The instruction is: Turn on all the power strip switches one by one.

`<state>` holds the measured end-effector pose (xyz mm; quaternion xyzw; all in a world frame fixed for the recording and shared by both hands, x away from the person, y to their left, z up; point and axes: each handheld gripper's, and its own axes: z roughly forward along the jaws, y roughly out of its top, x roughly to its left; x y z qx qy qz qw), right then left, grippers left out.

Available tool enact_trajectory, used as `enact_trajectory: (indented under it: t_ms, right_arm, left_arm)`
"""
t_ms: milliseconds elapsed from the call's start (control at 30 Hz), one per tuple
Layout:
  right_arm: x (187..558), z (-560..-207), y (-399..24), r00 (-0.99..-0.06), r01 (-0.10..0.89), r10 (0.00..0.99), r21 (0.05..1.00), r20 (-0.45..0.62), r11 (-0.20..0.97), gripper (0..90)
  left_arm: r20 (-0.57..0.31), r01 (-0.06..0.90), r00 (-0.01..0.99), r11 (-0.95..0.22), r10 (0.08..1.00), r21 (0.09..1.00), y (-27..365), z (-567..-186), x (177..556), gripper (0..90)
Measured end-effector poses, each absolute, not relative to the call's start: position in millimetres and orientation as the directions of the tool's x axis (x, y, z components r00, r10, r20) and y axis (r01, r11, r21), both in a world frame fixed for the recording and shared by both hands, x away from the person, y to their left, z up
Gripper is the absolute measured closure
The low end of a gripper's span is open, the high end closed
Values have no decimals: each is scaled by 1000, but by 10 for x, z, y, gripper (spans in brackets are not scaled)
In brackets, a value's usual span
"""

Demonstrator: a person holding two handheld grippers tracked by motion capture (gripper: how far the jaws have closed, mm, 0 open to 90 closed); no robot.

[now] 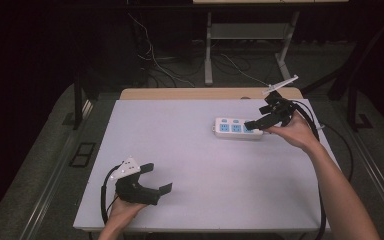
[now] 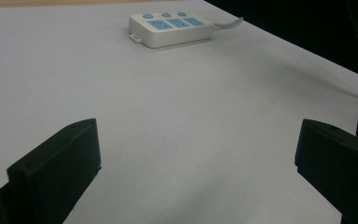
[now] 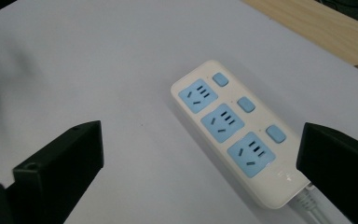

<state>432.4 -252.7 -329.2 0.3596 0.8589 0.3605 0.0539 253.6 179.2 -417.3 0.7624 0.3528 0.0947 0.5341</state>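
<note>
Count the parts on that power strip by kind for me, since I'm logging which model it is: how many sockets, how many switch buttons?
On the power strip:
Blue sockets: 3
Blue switch buttons: 3
White cable: 1
Total: 7

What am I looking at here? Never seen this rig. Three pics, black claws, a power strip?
No robot arm here: a person holds a two-jaw tool in each hand. The high view looks down on the white table from above the person's side. The left gripper sits near the front edge, jaws apart, holding nothing. The right gripper hovers at the cord end of a white power strip with three blue sockets, jaws apart too. The other two pictures come from cameras riding on each gripper, looking along its black jaws. The left gripper view sees the strip far off; the right gripper view sees it close up. Nothing is gripped.
</note>
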Motion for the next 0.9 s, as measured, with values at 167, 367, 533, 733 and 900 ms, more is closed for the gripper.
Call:
enact_trajectory:
  t_ms: [167,367,533,733,900]
  right_arm:
    - [4442,-3253,-2524,-731,580,665,656,157,483,4]
    - [4592,-3272,-2520,-722,586,674,655,154,478,4]
    - [4695,-3362,-2540,-711,601,683,649,166,467,4]
    - [4802,-3489,-2611,-687,628,705,630,174,457,5]
    - [4870,-3569,-2648,-682,635,710,624,177,455,181]
  left_arm:
    - [-230,436,734,-183,638,881,1789,-4174,2538,0]
    - [-232,437,735,-183,638,881,1787,-4173,2538,0]
    - [-228,434,736,-185,638,882,1790,-4170,2535,0]
    - [-229,434,736,-185,637,882,1788,-4169,2532,0]
    - [-228,434,741,-192,632,880,1769,-4171,2530,0]
